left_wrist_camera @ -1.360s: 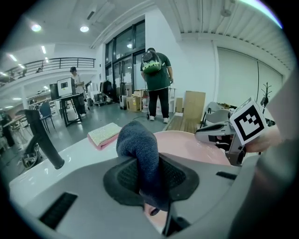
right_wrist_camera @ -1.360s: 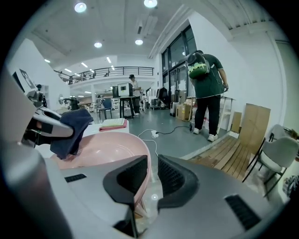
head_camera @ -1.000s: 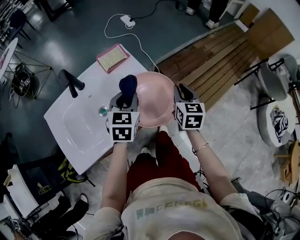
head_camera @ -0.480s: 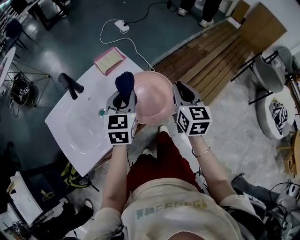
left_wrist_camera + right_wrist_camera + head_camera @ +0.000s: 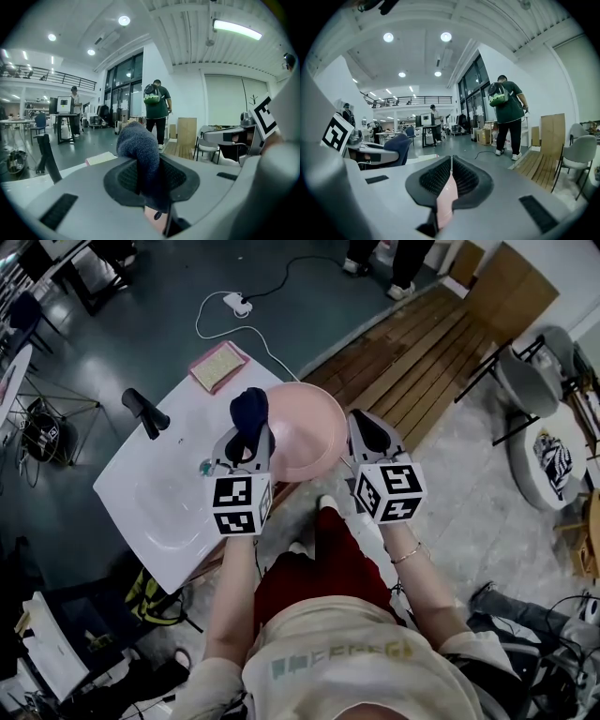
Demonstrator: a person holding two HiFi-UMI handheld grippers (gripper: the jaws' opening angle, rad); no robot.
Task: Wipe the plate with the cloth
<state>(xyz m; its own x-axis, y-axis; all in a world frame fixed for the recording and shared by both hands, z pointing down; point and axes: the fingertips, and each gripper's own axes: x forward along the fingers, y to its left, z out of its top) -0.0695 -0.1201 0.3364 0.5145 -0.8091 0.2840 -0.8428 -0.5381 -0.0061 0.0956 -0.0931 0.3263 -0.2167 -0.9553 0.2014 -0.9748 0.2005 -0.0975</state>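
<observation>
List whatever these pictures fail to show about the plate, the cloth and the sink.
- Head view: whether the cloth touches the plate; the left gripper covers that spot.
- Head view: the plate's right rim, covered by the right gripper.
- Head view: the small greenish item on the sink; too small to identify.
- Right gripper view: all of the plate but a pink sliver; the gripper's body blocks it.

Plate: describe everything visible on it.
The plate is pale pink, round and shallow, plastic-looking, plain, facing the head camera. The right gripper has its jaws shut on the right rim. The dark blue cloth, clamped in the left gripper, covers its left rim. It is held over the edge of the white sink counter.
</observation>
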